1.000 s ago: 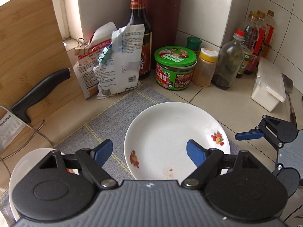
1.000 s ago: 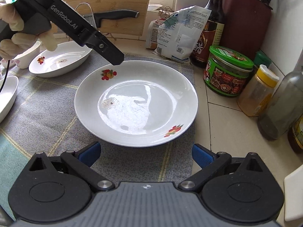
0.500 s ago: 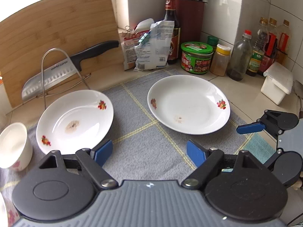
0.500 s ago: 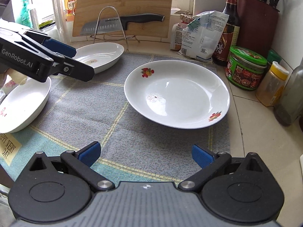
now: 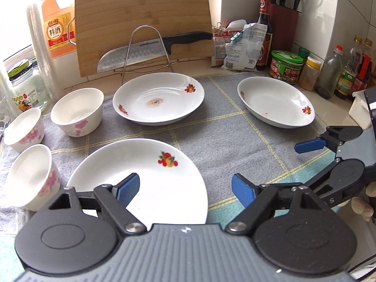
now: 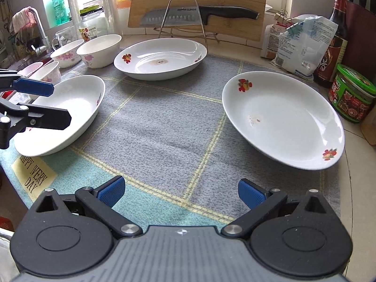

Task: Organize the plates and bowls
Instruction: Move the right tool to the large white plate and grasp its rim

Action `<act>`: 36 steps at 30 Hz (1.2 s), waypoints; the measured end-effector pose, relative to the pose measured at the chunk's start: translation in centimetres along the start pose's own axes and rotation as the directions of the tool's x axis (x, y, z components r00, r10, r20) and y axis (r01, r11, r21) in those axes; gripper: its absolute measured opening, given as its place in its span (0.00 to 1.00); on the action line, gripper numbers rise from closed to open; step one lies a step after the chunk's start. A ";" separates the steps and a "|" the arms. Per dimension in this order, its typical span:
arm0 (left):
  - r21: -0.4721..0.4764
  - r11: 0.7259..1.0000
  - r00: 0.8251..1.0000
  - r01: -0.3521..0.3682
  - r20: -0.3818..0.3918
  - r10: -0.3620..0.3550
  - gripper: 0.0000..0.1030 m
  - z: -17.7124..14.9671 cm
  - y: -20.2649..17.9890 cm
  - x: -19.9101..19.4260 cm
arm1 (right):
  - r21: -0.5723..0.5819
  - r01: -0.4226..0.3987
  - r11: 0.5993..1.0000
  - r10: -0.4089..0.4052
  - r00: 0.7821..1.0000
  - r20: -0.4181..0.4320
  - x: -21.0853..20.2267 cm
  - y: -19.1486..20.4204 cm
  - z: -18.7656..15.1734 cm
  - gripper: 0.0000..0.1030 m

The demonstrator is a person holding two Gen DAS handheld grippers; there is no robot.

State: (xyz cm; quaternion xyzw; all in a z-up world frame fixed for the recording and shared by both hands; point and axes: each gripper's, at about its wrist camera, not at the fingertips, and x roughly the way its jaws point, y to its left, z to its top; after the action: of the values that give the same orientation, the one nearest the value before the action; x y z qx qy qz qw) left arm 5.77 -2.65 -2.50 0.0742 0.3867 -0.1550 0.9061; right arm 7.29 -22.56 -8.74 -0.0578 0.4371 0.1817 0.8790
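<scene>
Three white plates with fruit prints lie on a grey checked mat. My left gripper [image 5: 185, 188] hovers open and empty over the right rim of the near plate [image 5: 141, 181]. The back plate [image 5: 157, 98] and the right plate [image 5: 275, 101] each have a brown stain. Three white bowls with pink flowers stand at the left: one [image 5: 77, 110] behind, one [image 5: 23, 127] at the mat's edge, one [image 5: 30, 178] nearest. My right gripper [image 6: 181, 192] is open and empty above the mat's front, left of the right plate [image 6: 282, 117].
A bamboo cutting board [image 5: 143, 21] and a knife [image 5: 155, 49] on a wire rack stand behind the plates. Food bags [image 5: 242, 44], a green-lidded jar [image 5: 285, 67] and bottles [image 5: 329, 72] line the right wall. Jars and a sink tap [image 6: 35, 23] sit at the left.
Both grippers drew back from the right plate and swung left. The left one now hangs over the near left plate, and the bowls and other plates have come into view. Jaws unchanged.
</scene>
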 end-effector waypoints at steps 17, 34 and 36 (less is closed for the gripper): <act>0.051 0.999 0.997 -0.003 -0.080 0.007 0.83 -6.1 7.8 -3.0 | 0.073 -0.065 0.995 0.064 0.998 0.005 1.3 5.3 3.4 1.00; 0.115 0.986 0.988 0.122 -0.110 -0.109 0.92 -9.0 9.8 -0.7 | 0.050 -0.162 0.985 0.166 0.982 -0.085 3.9 11.4 4.6 1.00; 0.119 0.985 0.989 0.123 -0.102 -0.111 0.95 -9.0 9.9 -0.5 | 0.047 -0.169 0.984 0.173 0.980 -0.101 4.4 12.1 4.7 1.00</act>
State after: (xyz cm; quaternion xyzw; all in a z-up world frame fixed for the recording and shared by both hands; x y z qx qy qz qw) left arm 2.74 9.09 -8.20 0.1152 0.4226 -0.2281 0.8695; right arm 8.79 -8.97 -8.67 -0.0127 0.4892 0.2450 0.8370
